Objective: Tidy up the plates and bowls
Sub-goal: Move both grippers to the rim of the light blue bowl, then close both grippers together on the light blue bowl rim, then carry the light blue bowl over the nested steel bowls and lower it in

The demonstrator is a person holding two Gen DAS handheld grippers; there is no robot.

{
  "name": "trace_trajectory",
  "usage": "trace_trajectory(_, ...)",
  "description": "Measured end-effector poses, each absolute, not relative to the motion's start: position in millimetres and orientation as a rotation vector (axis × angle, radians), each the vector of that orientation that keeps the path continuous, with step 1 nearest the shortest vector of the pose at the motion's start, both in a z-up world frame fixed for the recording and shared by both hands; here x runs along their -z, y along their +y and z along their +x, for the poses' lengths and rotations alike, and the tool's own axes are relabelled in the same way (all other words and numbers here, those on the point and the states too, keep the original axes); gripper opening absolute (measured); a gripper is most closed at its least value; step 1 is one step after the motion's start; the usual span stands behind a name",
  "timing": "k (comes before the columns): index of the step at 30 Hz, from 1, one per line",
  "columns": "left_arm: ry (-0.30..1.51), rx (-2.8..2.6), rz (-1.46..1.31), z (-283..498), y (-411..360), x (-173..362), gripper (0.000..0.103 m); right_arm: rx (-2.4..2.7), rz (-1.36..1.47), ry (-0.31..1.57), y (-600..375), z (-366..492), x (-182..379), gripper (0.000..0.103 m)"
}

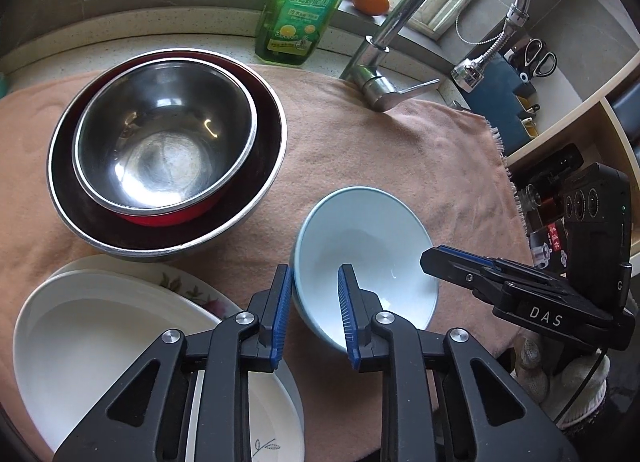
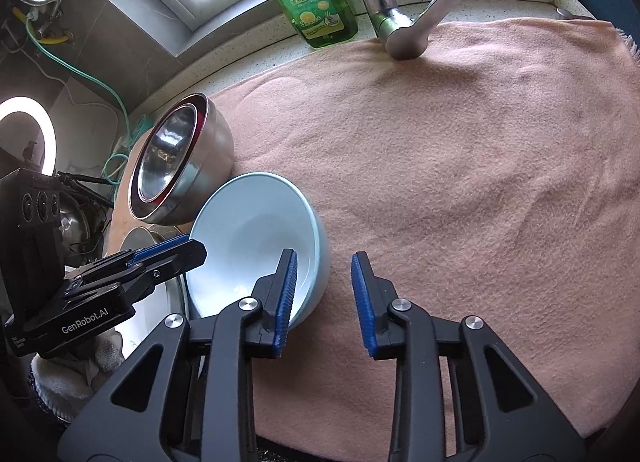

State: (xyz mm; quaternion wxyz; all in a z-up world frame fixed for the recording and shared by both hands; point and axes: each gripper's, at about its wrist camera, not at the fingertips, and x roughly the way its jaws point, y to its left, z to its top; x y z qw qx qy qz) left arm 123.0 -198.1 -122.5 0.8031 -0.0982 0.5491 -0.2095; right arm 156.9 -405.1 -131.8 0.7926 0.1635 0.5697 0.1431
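A pale blue bowl [image 1: 372,254] stands on the pink towel [image 1: 360,134]. My left gripper [image 1: 312,310] is open and straddles its near-left rim, one finger inside and one outside. My right gripper [image 2: 324,294] is open and straddles the bowl's [image 2: 256,242] right rim in the right wrist view; it also shows at the right of the left wrist view [image 1: 460,262]. A steel bowl with a red outside [image 1: 164,134] nests in a larger steel bowl [image 1: 272,166]. Stacked white plates [image 1: 100,338] lie at the lower left.
A green dish soap bottle [image 1: 304,2], a chrome faucet [image 1: 400,42] and an orange [image 1: 370,0] stand at the back by the window. Scissors [image 1: 536,58] and shelf items are at the right. Open towel [image 2: 480,182] lies to the right of the blue bowl.
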Motion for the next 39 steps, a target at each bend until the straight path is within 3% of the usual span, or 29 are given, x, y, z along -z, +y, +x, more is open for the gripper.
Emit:
trace_trajectory(9,1.205,0.454,-0.223,124.7,-196.5,131.3,0.013,-0.320,0.369,1.243,-403.7,158.9,138.8,0.010)
trace_trajectory(39,1.068,0.443,-0.287,123.9,-173.9,77.9,0.013,-0.361,0.334,1.133,-386.5,172.8,75.5,0.009)
